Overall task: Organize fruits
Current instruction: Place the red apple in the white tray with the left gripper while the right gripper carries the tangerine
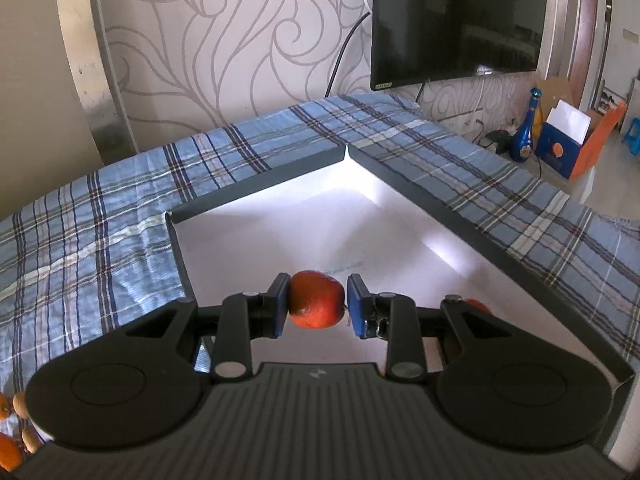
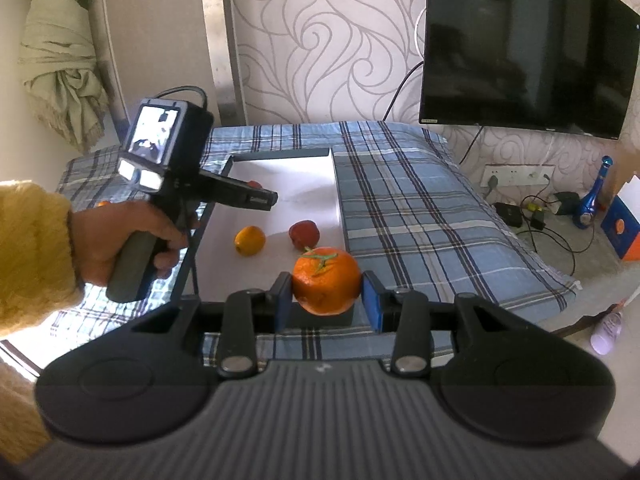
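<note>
Spread wide under a plaid cloth (image 2: 400, 208): the tabletop. Lay on it, open and white-floored: the tray (image 2: 304, 184), the landmark here. Hung over the tray's near corner: the right gripper (image 2: 327, 304), jaws clamped on an orange (image 2: 326, 286). Reached in over the tray's left wall: the left gripper (image 1: 316, 304), jaws clamped on a red fruit (image 1: 316, 300). Rested inside the tray: a yellow fruit (image 2: 249, 241), and just beside it a second red fruit (image 2: 304, 234).

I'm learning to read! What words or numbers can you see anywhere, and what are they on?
None can be read.
Black wall television: small yellow sticker and centre logo, both blurred.
White tray floor: faint blue print, too small.
Blue-and-orange cardboard box: round emblem only.
</note>
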`<state>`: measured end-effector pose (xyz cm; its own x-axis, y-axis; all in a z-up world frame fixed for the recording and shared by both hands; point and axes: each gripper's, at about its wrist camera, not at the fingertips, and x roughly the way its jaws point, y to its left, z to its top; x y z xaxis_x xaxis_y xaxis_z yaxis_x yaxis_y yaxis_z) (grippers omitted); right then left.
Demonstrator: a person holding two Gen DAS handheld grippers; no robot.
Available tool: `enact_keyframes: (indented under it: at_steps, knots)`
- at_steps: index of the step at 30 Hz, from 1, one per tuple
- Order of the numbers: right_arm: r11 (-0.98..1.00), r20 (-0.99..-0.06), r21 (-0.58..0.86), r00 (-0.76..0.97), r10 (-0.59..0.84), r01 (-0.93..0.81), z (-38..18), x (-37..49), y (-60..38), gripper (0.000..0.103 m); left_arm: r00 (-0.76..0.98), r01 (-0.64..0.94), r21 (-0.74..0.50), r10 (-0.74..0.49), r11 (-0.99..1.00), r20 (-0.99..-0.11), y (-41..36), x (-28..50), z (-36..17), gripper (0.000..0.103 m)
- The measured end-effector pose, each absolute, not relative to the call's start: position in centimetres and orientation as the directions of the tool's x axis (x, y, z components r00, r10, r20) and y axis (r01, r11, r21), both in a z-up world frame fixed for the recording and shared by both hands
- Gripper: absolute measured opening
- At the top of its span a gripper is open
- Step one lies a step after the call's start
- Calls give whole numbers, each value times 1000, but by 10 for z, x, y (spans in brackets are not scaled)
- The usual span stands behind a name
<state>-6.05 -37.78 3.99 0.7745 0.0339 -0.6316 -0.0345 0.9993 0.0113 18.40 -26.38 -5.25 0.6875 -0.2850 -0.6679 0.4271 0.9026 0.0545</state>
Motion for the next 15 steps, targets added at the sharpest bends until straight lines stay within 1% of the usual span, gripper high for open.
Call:
enact_keyframes:
  at_steps: [7,8,9,10,15]
  knots:
    - [999,-634,-1,772,33,-43,41,-62,-368,40,684,425,53,-282,904,-673,-260,185,-54,36]
    - [999,-635,-2,772,34,-45,41,-62,-367,40,685,425,53,-283,904,-671,-260,185,-53,39]
    - [999,-635,-2,772,36,-48,41,-62,-366,40,688,424,53,-283,904,-668,-260,185,-52,49]
    - [999,-635,-4,772,37,-52,42,-62,-365,40,693,423,53,-285,905,-662,-260,184,-51,56]
    - [998,-631,-10,774,46,-67,42,-61,-365,40,712,427,58,-296,903,-636,-259,179,-43,57]
